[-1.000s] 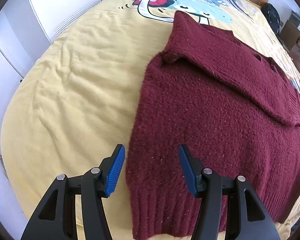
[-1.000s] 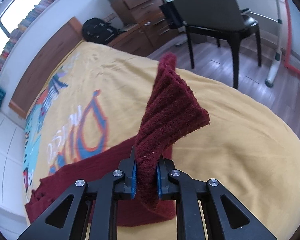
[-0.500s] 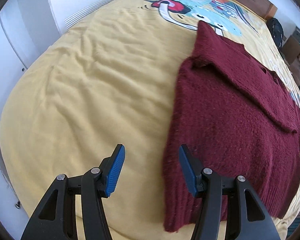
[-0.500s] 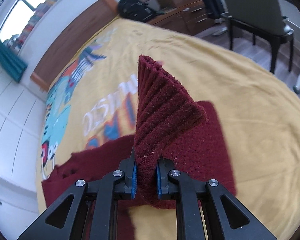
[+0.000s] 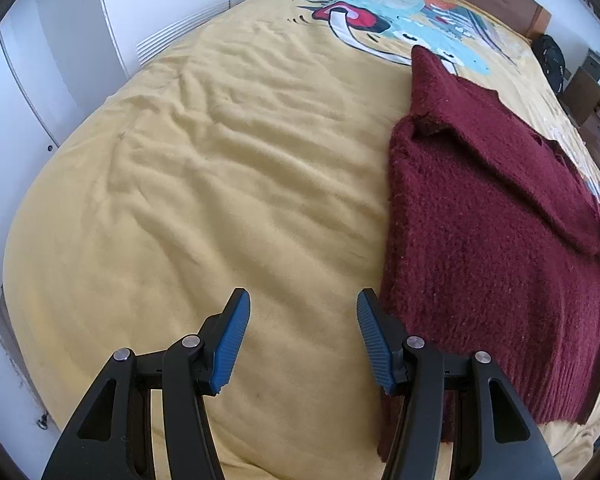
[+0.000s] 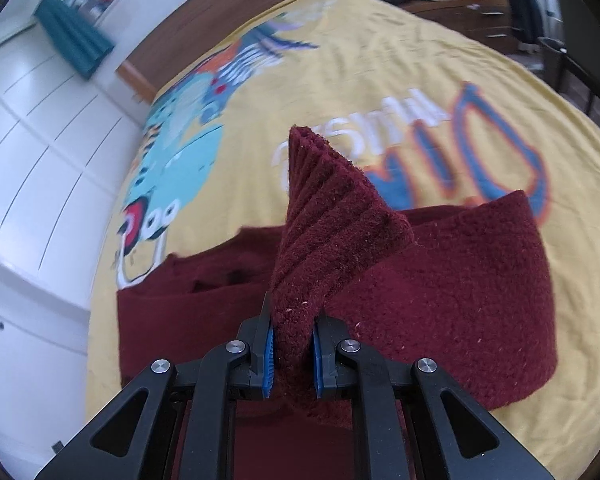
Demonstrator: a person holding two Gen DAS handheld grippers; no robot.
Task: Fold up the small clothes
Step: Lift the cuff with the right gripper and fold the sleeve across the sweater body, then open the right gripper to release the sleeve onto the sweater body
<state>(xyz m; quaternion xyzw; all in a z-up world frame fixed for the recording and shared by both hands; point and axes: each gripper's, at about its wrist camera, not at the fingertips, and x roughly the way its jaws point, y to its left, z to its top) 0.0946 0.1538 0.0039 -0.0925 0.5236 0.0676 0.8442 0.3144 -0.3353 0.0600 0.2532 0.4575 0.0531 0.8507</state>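
A dark red knitted sweater point(image 5: 492, 232) lies flat on the yellow bedspread point(image 5: 228, 184), one sleeve folded across its chest. My left gripper point(image 5: 302, 332) hangs open over bare bedspread just left of the sweater's hem, nothing between its blue pads. In the right wrist view my right gripper point(image 6: 292, 350) is shut on the ribbed cuff point(image 6: 320, 232) of the other sleeve. That sleeve point(image 6: 480, 280) is lifted and curves back over the sweater's body point(image 6: 188, 300).
White wardrobe doors point(image 5: 60, 60) stand close along the bed's left side. A wooden headboard point(image 6: 204, 28) is at the far end. A black bag point(image 5: 552, 64), boxes and drawers sit beyond the bed on the right. The bedspread carries a large colourful print point(image 6: 188, 120).
My left gripper slid left, off the sweater's hem onto bare bedspread. My right gripper swung the held sleeve from the bed's outer side inward over the sweater's body.
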